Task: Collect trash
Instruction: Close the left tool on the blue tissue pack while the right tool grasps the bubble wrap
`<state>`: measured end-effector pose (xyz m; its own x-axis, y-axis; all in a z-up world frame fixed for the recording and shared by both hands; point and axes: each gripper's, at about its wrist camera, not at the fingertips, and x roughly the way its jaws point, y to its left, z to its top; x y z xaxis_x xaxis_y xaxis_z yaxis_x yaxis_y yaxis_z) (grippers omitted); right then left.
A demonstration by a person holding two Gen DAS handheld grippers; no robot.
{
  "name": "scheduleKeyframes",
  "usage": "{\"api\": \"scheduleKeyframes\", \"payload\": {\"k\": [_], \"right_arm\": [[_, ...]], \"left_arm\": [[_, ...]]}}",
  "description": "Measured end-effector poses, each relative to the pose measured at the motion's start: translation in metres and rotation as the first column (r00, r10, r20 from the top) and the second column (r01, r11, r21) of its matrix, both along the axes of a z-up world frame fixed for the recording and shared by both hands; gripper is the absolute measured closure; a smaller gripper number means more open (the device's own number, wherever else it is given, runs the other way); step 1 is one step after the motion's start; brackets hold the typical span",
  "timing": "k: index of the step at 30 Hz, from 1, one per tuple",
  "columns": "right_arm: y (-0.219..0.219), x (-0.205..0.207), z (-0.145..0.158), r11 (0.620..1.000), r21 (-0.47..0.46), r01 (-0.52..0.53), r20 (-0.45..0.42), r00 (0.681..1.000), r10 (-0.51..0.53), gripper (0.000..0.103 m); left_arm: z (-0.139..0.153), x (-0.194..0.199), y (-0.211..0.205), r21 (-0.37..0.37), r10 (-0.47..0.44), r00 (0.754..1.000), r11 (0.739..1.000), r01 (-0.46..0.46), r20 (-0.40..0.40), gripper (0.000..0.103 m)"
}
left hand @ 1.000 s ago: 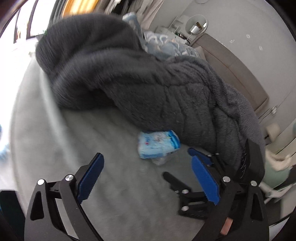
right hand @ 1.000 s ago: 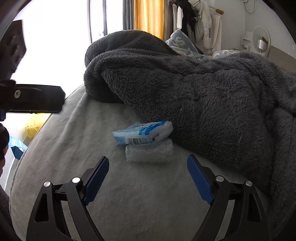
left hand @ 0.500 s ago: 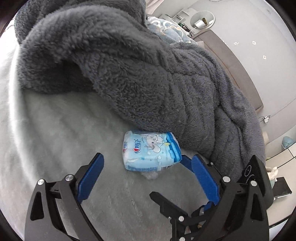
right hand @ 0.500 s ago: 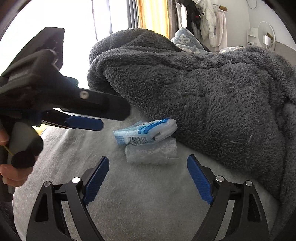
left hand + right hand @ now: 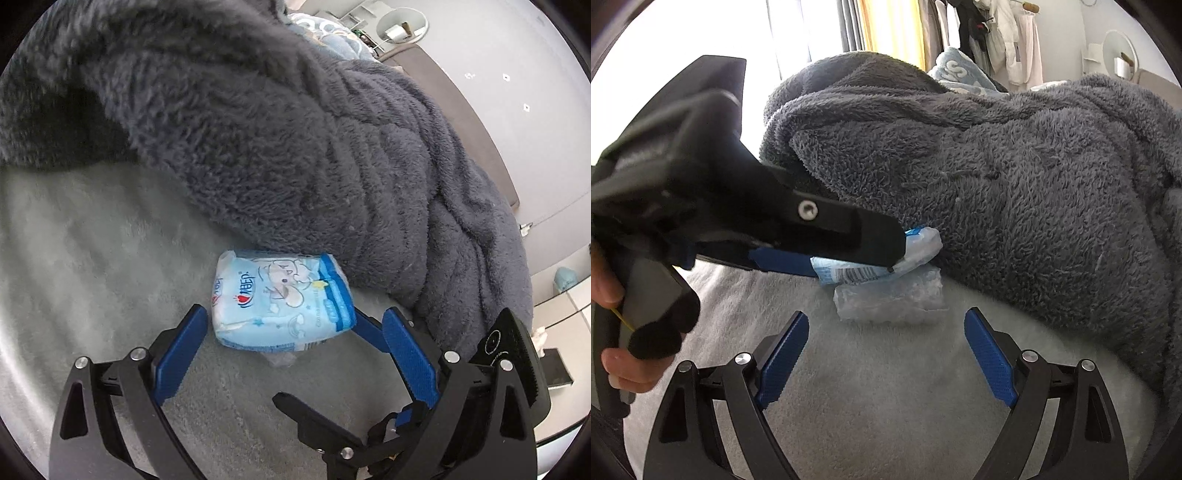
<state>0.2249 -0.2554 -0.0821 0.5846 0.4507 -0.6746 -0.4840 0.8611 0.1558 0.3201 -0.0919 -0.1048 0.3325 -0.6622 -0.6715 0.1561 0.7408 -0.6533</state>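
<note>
A light blue tissue packet lies on the grey bed cover, on top of a clear crumpled plastic wrapper. In the right wrist view the packet is partly hidden behind the left gripper. My left gripper is open, its blue fingers on either side of the packet's near end. My right gripper is open and empty, just short of the clear wrapper.
A thick dark grey fleece blanket is heaped right behind the packet, also in the right wrist view. The pale bed cover spreads in front. A round mirror and hanging clothes stand far behind.
My left gripper has moved forward and down until its open fingers flank the tissue packet. My right gripper has crept slightly closer to the clear wrapper.
</note>
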Motion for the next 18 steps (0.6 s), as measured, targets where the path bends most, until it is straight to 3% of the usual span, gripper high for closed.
{"api": "scheduleKeyframes", "payload": {"k": [4,6,8,17,18], "right_arm": [[-0.004,0.0,0.0,1.0,0.016,0.005,-0.008,1.0,-0.005,0.016],[-0.003,0.0,-0.001,1.0,0.014,0.002,-0.01,1.0,-0.002,0.016],[-0.001,-0.001,0.0,1.0,0.01,0.001,-0.011,1.0,-0.001,0.016],[0.012,0.017,0.0,1.0,-0.017,0.011,-0.021,1.0,-0.011,0.016],[0.014,0.02,-0.001,1.0,-0.022,0.013,-0.027,1.0,-0.013,0.021]], "left_arm": [[-0.005,0.003,0.0,-0.02,0.007,1.0,1.0,-0.007,-0.012,0.011],[-0.004,0.004,-0.003,-0.008,-0.005,1.0,1.0,0.005,-0.004,0.023],[-0.004,0.004,-0.004,-0.002,-0.015,1.0,1.0,0.015,0.004,0.028],[0.01,0.001,0.004,0.022,-0.022,0.998,1.0,0.021,0.058,0.028],[0.013,0.001,0.006,0.023,-0.018,0.998,1.0,0.017,0.06,0.028]]}}
